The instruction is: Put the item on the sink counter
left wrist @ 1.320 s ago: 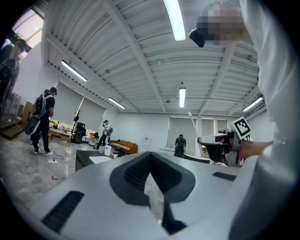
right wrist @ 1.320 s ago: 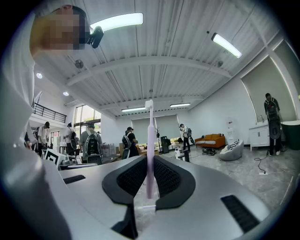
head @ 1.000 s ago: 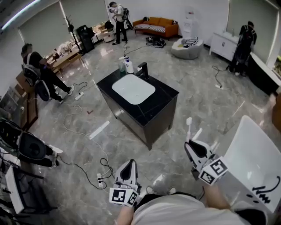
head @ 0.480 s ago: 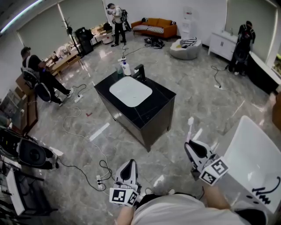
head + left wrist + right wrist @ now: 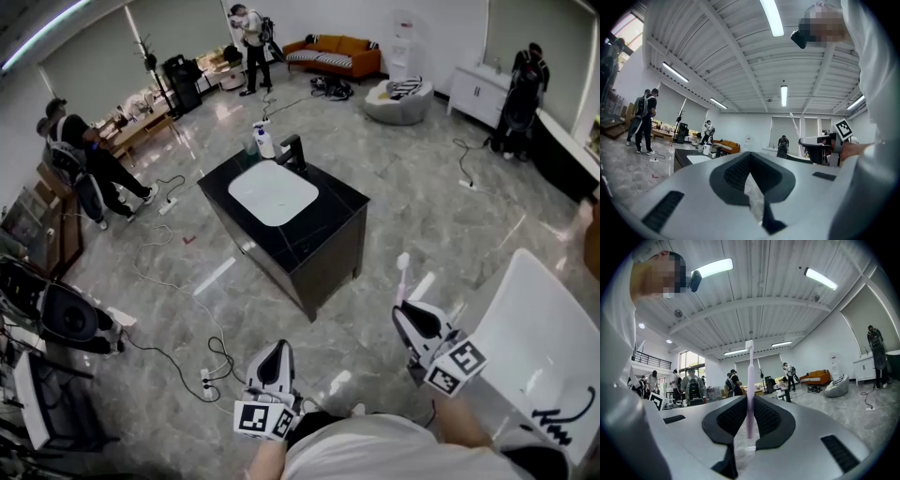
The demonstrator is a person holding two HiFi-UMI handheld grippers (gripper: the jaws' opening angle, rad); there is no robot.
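the right gripper (image 5: 749, 419) is clamped on a toothbrush (image 5: 750, 380), gripping low on the handle so the shaft stands upright out of the jaws with the head at the top. the left gripper (image 5: 752, 183) is closed to a thin slit and carries nothing. the sink counter (image 5: 328, 225) lies well ahead of both grippers, across open floor. handling judgement: the toothbrush is light, stiff and slim, with a smooth plastic handle that may pivot or slide between the pads. the low hold on the handle suits a lay-down, provided the head stays clear of the jaws. release it flat on bare counter top beside the basin (image 5: 273, 192), not on the rim, since it could roll. compared with one second ago, the counter sits slightly further left in the head view. both grippers keep the same pose and the toothbrush remains upright.
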